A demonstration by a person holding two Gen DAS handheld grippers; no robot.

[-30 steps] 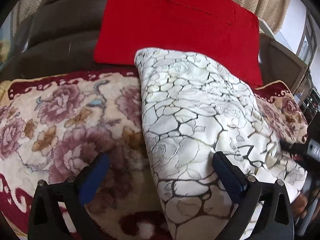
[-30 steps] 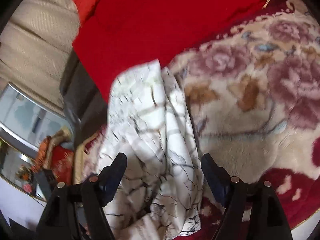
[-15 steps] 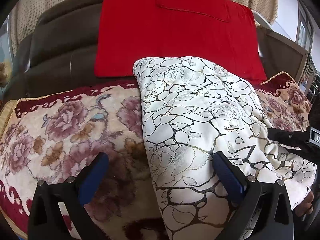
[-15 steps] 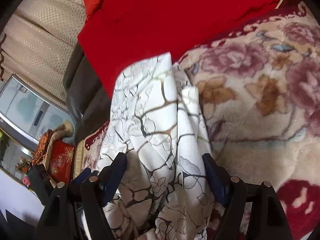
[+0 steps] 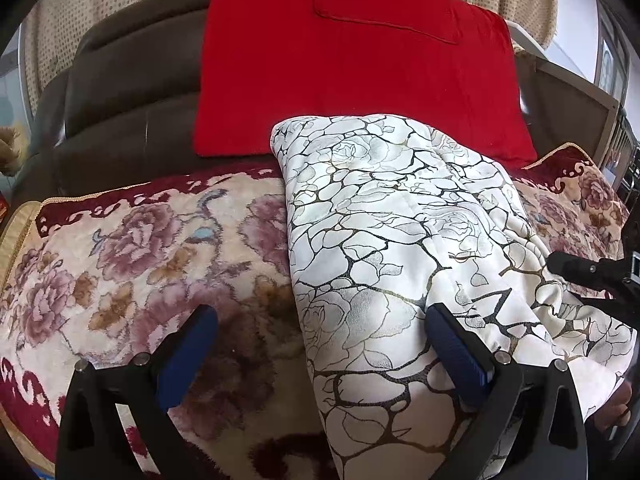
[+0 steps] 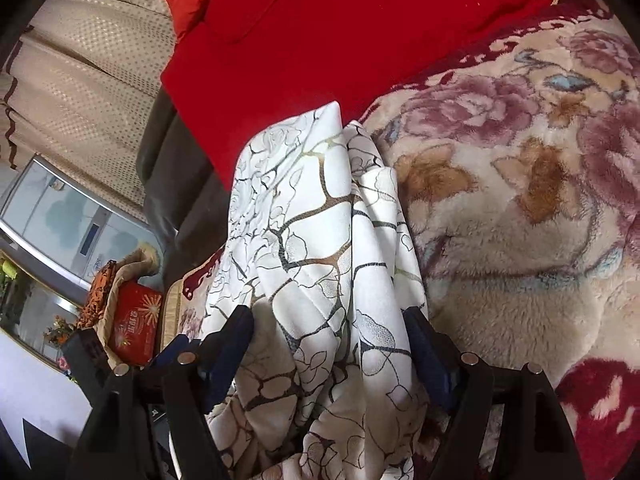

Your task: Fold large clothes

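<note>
A white garment (image 5: 384, 240) with a dark, crackled rose print lies folded into a long strip on a plush floral blanket (image 5: 132, 256) that covers a sofa seat. The strip runs from the near edge of the seat back to a red cushion (image 5: 352, 64), which leans on the dark brown sofa back (image 5: 124, 92). The far end of the garment touches the foot of the cushion.

The left tool (image 5: 320, 344) hovers low over the near part of the seat with its blue-padded fingers spread wide. One finger is over bare blanket and the other is over the garment, so the garment's left edge falls between them; the pads press on nothing. The right tool (image 6: 328, 344) is also spread wide, straddling the bunched near end of the garment without pinching it. In the left view, part of the right tool juts in from the right border, just above the garment's right edge.

Behind the sofa hangs a beige dotted curtain (image 6: 80, 64). At the left of the right view, beyond the sofa arm, stand a red box with a gold starburst (image 6: 136, 320) and a glass-fronted cabinet (image 6: 60, 216).

The near end of the garment is crumpled and passes under both tools, cut off by the bottom border, so its hem cannot be made out. What kind of garment it is cannot be told. At the bottom right of the left view, a rounded skin-toned shape shows below the cloth, too cropped to identify.
</note>
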